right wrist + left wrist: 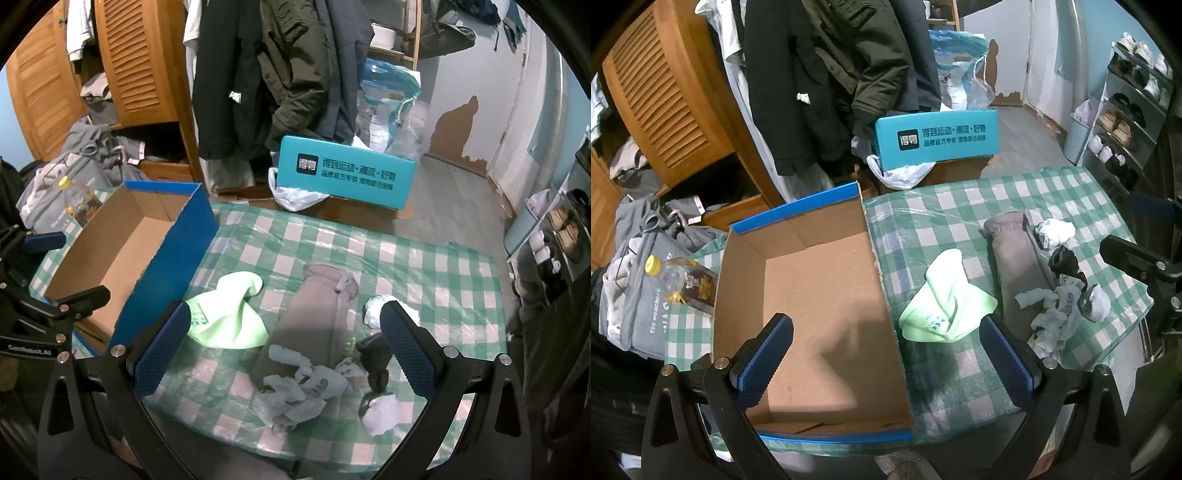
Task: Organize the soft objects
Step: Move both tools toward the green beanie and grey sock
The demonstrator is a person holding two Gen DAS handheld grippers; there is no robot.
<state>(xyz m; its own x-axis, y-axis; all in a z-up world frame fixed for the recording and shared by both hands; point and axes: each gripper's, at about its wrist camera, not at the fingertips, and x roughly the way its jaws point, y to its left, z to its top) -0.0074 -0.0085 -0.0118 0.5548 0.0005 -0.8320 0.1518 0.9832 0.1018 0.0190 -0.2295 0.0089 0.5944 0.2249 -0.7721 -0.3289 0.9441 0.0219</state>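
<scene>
An open cardboard box (820,295) with blue outer walls stands empty on the left of the checkered table; it also shows in the right wrist view (122,251). A light green cloth (942,302) (225,314) lies right of the box. A grey-brown rolled garment (1015,266) (314,317) lies beyond it, with several crumpled white, grey and black socks (1060,306) (314,387) beside it. My left gripper (886,343) is open and empty above the box's right wall. My right gripper (284,339) is open and empty above the garment and socks.
A green-checked tablecloth under clear plastic (960,206) (424,266) covers the table. A yellow-capped bottle (683,280) lies left of the box. A teal shoebox (938,136) (343,173) stands behind the table. Hanging coats (266,74), a wooden wardrobe (665,92) and a shoe rack (1126,110) surround it.
</scene>
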